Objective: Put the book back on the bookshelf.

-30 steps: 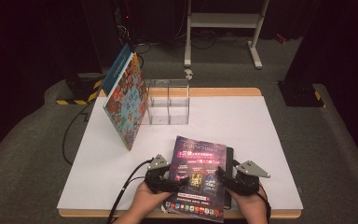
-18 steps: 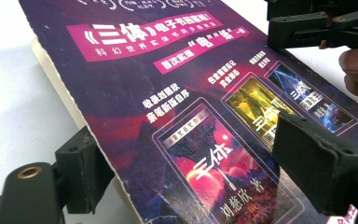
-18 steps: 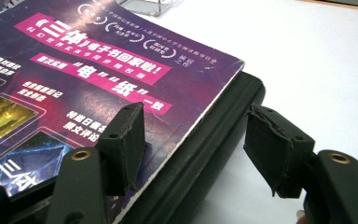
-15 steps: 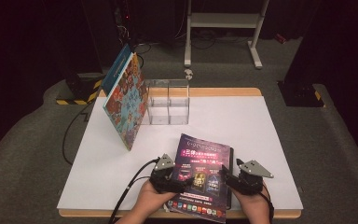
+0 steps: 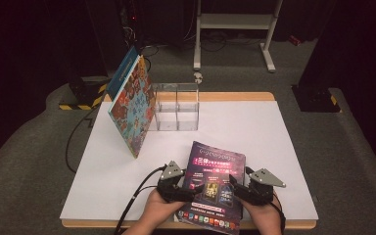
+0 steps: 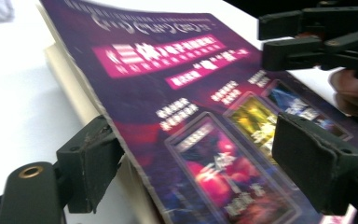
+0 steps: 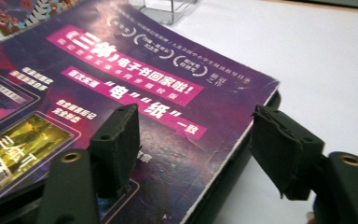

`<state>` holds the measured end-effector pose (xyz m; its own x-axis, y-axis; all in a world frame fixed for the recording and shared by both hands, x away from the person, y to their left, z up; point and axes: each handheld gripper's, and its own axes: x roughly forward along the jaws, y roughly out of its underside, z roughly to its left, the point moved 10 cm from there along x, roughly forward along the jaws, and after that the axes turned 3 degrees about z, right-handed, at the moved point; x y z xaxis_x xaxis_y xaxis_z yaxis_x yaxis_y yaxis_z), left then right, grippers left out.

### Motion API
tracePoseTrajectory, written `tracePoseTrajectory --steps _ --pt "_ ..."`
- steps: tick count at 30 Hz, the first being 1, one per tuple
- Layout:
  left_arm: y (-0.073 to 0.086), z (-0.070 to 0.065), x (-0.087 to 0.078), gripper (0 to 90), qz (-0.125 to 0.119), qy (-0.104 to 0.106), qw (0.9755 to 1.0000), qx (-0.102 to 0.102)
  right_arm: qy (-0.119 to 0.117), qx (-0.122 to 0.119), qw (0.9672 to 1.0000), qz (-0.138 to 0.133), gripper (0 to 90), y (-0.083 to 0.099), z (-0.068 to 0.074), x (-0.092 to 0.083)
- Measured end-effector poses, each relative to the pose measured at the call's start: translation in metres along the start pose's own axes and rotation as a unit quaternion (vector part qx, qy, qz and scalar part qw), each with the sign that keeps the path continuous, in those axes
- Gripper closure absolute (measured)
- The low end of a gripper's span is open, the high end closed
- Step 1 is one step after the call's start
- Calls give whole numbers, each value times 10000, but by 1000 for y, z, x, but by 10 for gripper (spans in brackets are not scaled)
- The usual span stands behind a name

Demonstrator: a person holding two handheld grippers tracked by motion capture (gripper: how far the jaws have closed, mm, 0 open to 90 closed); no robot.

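**A:** White tabletop [image 5: 274,142], dark room behind it. What's the status at the fingers?

**B:** Left gripper [image 6: 205,163] has its jaws apart, astride the left long edge of the thick purple glossy-covered paperback [image 5: 218,161]. Its outer pad [image 6: 91,170] sits right at the page block and the inner pad hovers over the cover. I don't see any squeeze.

**A:** Right?

**B:** Right gripper [image 7: 200,149] has also let go, and its jaws have just been opening. The book's right edge is between them. The inner pad is over the cover, and the outer pad [image 7: 284,151] stands off the edge with a visible gap.

**A:** So the book is loose?

**B:** Yes. It lies flat on the table between the two grippers, with its near end at the table's front lip.

**A:** How will it handle?

**B:** My guess is that it's fairly heavy for a paperback, since the cream page block is thick. The cover is soft, and at the left pad it already curls up off the pages. It's glossy too, so it could slip.

**A:** Where to take hold?

**B:** Clamp the full thickness at mid-length of each long edge, cover and pages together. Pinching the cover alone would just peel it open.

**A:** Anything beyond the fingers?

**B:** A clear two-cell acrylic box [image 5: 176,107] stands well ahead of them. A colourful picture book [image 5: 132,110] leans tilted against its left side. Both are well clear.
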<state>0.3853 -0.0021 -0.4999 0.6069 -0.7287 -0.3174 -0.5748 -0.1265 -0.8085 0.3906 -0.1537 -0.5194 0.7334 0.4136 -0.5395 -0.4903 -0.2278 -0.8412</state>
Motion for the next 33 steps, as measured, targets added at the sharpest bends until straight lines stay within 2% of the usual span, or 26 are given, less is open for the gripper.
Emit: tracePoseTrajectory --steps 2,5,9,12,18,23,26,29,33 --pt "-1 7 0 156 -64 -76 9999 -67 -56 65 10000 -19 280 0 1 1" --pt "1 12 2 149 -16 -114 9998 -152 -138 155 9998 22 254 1 2 2" --pt "7 14 9 142 149 -98 9995 -265 -178 252 9995 106 237 4 2 3" --pt "8 14 11 132 188 -91 9992 -335 -221 284 9992 186 229 10 2 2" --pt "8 11 11 146 151 -112 9995 -261 -394 437 9981 179 227 16 4 -3" --pt "10 3 13 147 256 -59 9996 -84 -381 464 9980 180 225 16 2 -3" --pt "11 -2 16 150 266 -30 9996 4 -279 474 9983 183 224 16 -3 -5" --pt "10 -2 18 153 214 11 9998 -21 -239 560 9980 182 208 17 -7 -6" --pt "8 3 20 142 189 25 9997 -156 -227 632 9976 189 189 18 -9 -5"
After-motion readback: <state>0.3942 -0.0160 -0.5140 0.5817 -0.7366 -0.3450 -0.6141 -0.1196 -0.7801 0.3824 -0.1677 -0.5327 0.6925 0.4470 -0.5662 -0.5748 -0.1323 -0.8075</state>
